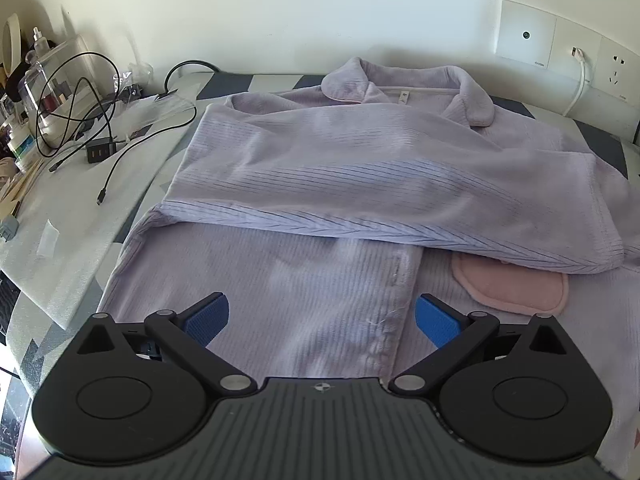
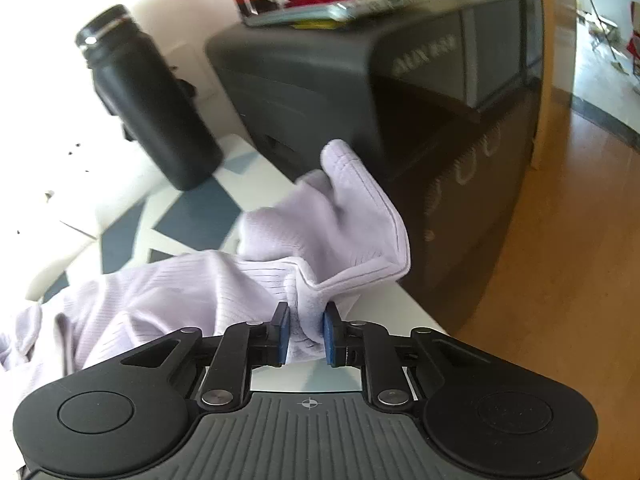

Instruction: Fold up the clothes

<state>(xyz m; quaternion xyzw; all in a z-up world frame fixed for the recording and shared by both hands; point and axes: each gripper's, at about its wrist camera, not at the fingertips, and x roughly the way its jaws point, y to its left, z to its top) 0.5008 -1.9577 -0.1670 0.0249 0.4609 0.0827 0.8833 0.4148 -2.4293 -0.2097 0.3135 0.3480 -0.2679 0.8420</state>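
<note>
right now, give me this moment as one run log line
task: fold clothes | left gripper: open, above lavender pajama top | right gripper: shut on sleeve | left-side sleeve folded across the chest

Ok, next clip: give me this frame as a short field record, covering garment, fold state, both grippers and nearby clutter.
garment: lilac fleece pajama top with a pink pocket, lying collar-away on a patterned surface
fold state: one sleeve laid across the chest; the rest not yet folded
left gripper: open, above the lower front, holding nothing
right gripper: shut on a bunched sleeve cuff near the surface edge
clutter: black cables to the left; black bottle and dark case seen from the right wrist
</note>
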